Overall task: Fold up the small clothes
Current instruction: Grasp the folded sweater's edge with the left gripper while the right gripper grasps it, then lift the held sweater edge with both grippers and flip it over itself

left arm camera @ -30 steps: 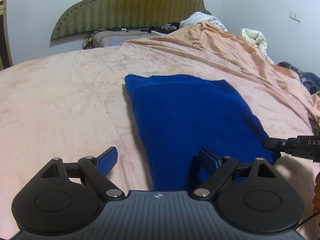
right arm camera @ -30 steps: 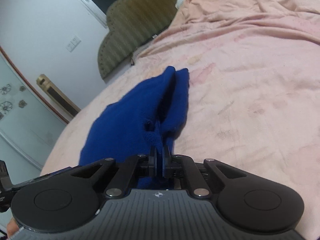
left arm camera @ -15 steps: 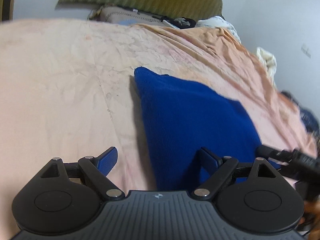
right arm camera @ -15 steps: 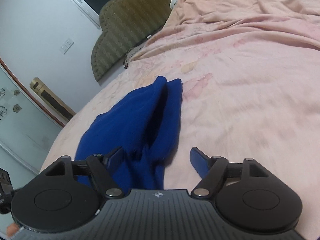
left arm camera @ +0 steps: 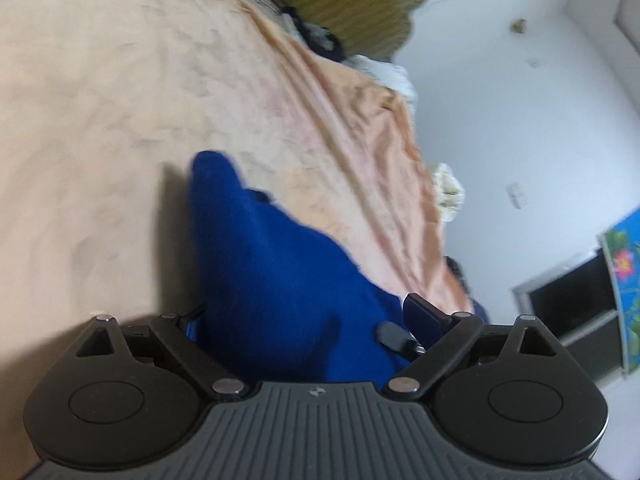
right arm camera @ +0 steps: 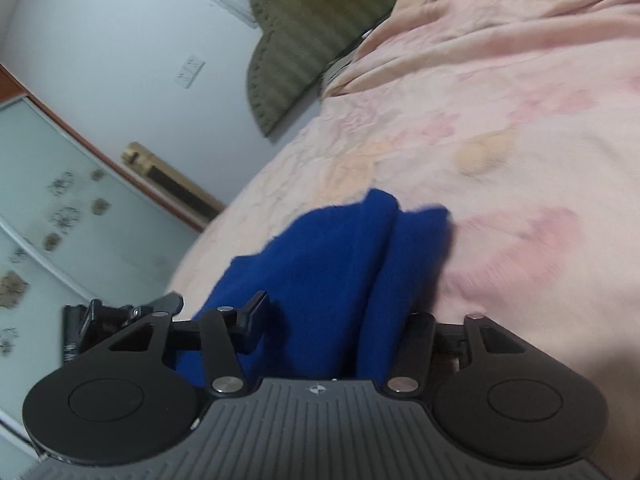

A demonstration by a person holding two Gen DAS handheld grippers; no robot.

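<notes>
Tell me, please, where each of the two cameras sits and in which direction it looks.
Left wrist: on the left gripper, tilted, looking along the blue garment over the bed toward the headboard; its open fingers show.
Right wrist: on the right gripper, facing the same way; open fingers show.
Shared: garment, bed, headboard, each other's gripper.

The bed [left arm camera: 100, 128] is covered by a wrinkled peach-pink sheet [right arm camera: 520, 152] printed with faint pink and orange blotches. A folded blue garment [left arm camera: 280, 280] is laid directly on the sheet, seen in layers from the right wrist view [right arm camera: 352, 264]. A shadow is cast on the sheet beside its left edge. A rumpled ridge of the same fabric [left arm camera: 384, 120] is raised along the far side. An olive padded headboard [right arm camera: 304, 36] is seen at the bed's end.
</notes>
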